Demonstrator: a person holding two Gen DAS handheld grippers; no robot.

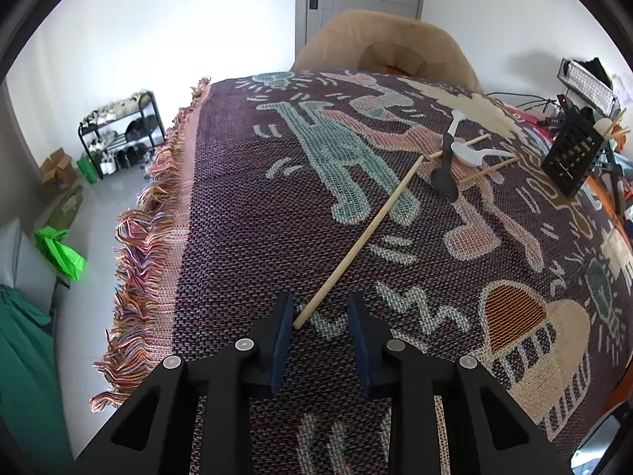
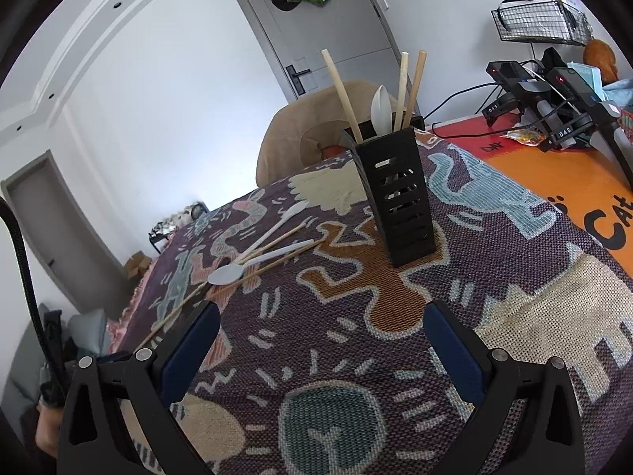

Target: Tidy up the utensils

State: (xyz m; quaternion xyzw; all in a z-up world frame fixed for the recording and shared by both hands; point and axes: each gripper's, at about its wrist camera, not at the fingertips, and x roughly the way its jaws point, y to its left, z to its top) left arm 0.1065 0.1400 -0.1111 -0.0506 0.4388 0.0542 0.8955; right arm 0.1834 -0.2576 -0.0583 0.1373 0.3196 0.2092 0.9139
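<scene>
A patterned cloth (image 1: 245,213) covers the whole work surface under both tools. On it, ahead of the right gripper (image 2: 321,326) and a little to its right, stands the black slotted holder (image 2: 399,198), upright, already carrying three sticks and a white spoon. In the left view the same holder sits far off at the upper right, well apart from the left gripper (image 1: 321,314).

Between the two, a loose pile (image 1: 463,154) of utensils lies flat: white spoons, a dark spoon and thin sticks crossed over one another. It is ahead and right of the left tool, ahead and left of the right one.

The thing that matters now is the long stick (image 1: 358,239). It runs diagonally away from the left gripper toward the pile, its far end near or among the other pieces, its near end lying just inside the jaws, close against the left pad (image 1: 283,336). The jaws are narrow but not pressed on it; a gap shows on the right side. The left hand is clearly the nearer one, so the grasp looks like its job. The stick's axis slants across the closing line, so it may pivot as the pads meet it.

The right gripper hangs wide and empty over bare cloth.

Nothing blocks the near end; the pile may snag the far end on lifting.
</scene>
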